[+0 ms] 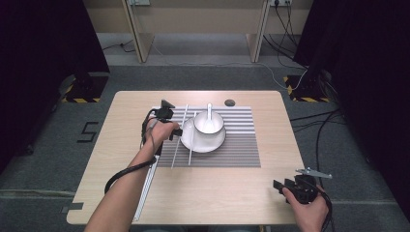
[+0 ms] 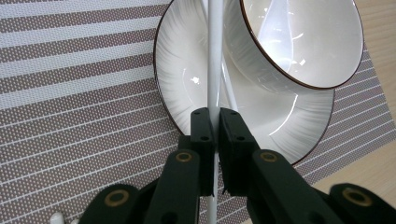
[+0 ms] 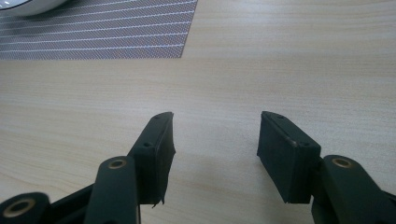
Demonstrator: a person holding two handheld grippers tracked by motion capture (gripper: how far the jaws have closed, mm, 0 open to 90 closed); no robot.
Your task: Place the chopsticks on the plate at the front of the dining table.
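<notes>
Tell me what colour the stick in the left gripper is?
White: the thin chopstick, clearest in the left gripper view.

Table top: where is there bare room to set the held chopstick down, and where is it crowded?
Free: the table between the placemat's near edge and the right gripper, and the mat's right half. Crowded: the left side, where the left gripper clamps one chopstick over the plate and bowl, with another chopstick alongside.
</notes>
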